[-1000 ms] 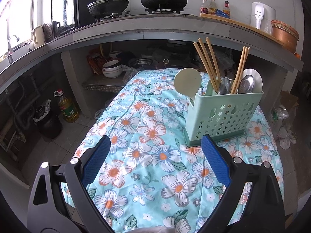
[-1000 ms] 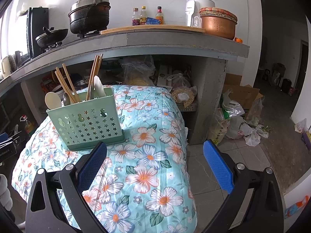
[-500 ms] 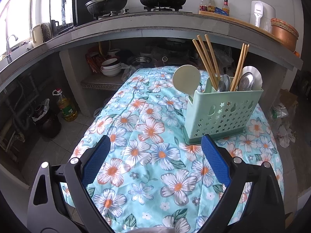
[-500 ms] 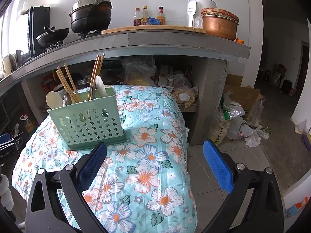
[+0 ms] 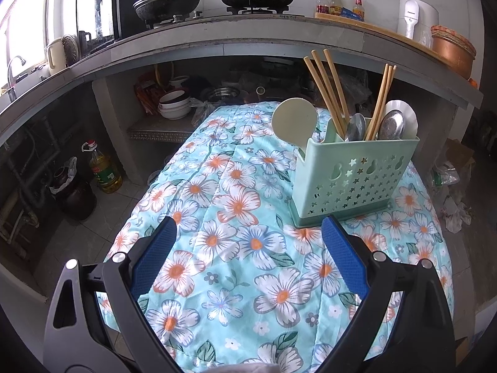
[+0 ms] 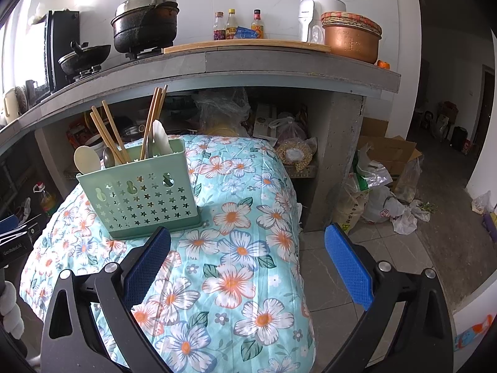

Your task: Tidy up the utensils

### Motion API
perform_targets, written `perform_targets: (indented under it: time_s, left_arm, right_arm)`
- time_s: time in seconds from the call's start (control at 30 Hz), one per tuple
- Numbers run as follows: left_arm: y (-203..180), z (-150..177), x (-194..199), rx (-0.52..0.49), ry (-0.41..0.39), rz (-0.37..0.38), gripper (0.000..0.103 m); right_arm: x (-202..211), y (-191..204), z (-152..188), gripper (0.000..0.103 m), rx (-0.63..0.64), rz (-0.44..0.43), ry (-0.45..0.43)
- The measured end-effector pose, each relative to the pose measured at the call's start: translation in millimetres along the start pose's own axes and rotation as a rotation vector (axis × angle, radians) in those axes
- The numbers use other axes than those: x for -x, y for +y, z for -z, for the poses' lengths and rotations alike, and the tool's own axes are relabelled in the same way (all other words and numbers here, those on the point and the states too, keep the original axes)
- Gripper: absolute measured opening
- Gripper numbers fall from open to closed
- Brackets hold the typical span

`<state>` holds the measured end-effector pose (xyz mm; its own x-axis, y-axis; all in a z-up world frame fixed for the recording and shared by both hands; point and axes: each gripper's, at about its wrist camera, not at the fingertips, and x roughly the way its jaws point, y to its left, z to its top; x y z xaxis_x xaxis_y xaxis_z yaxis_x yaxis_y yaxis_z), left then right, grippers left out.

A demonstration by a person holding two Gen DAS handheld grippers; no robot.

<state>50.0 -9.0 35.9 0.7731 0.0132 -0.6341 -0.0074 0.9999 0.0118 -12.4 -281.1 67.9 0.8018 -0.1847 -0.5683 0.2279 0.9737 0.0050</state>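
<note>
A pale green plastic utensil caddy [image 5: 352,175] with star-shaped and gourd-shaped cut-outs stands upright on a counter covered by a light blue cloth printed with white and orange flowers [image 5: 236,205]. In the left wrist view it sits toward the right half of the cloth, past the claw tips. Inside it, a cream plastic rice paddle [image 5: 295,121] leans out at the left end, three wooden chopsticks [image 5: 326,88] tilt left beside it, a steel spoon [image 5: 355,127] stands in the middle, another bundle of wooden chopsticks [image 5: 383,99] tilts right, and a second steel spoon [image 5: 391,126] rests in front of a round white paddle head [image 5: 408,118] at the right end. The left claw [image 5: 250,233] hovers over the bare cloth with its blue-padded fingers [image 5: 153,255] spread wide and nothing between them; its right finger tip lies just in front of the caddy's base. The right claw [image 6: 248,242] is likewise wide apart and empty, its left finger over the cloth just in front of the caddy [image 6: 139,192] and its right finger out past the cloth's edge, above the grey tiled floor [image 6: 403,255]. Behind, a grey concrete kitchen ledge [image 6: 279,65] carries a black lidded pot [image 6: 144,21], a black wok [image 6: 84,57], three sauce bottles [image 6: 237,26], a white appliance [image 6: 313,15] and a copper-coloured pot [image 6: 352,40]. Bowls and bags fill the shelf under the ledge, and plastic bags and a cardboard box lie on the floor to the right.
</note>
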Motion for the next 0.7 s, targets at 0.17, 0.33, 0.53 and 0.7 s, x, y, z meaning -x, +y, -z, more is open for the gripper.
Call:
perform_targets:
  time_s: [0.17, 0.33, 0.53, 0.7]
  left_arm:
    - [0.0, 0.2, -0.2, 0.000, 0.001, 0.001, 0.091]
    - [-0.2, 0.0, -0.1, -0.001, 0.000, 0.000, 0.091]
    - [-0.4, 0.0, -0.1, -0.001, 0.002, 0.000, 0.091]
    - [-0.9, 0.1, -0.6, -0.001, 0.001, 0.000, 0.091]
  right_arm:
    - [1.0, 0.5, 0.2, 0.097, 0.002, -0.002, -0.001]
    - [0.4, 0.5, 0.5, 0.097, 0.001, -0.001, 0.000]
    - [0.7, 1.3, 0.0, 0.097, 0.001, -0.005, 0.001]
    - [0.0, 1.2, 0.6, 0.097, 0.000, -0.006, 0.001]
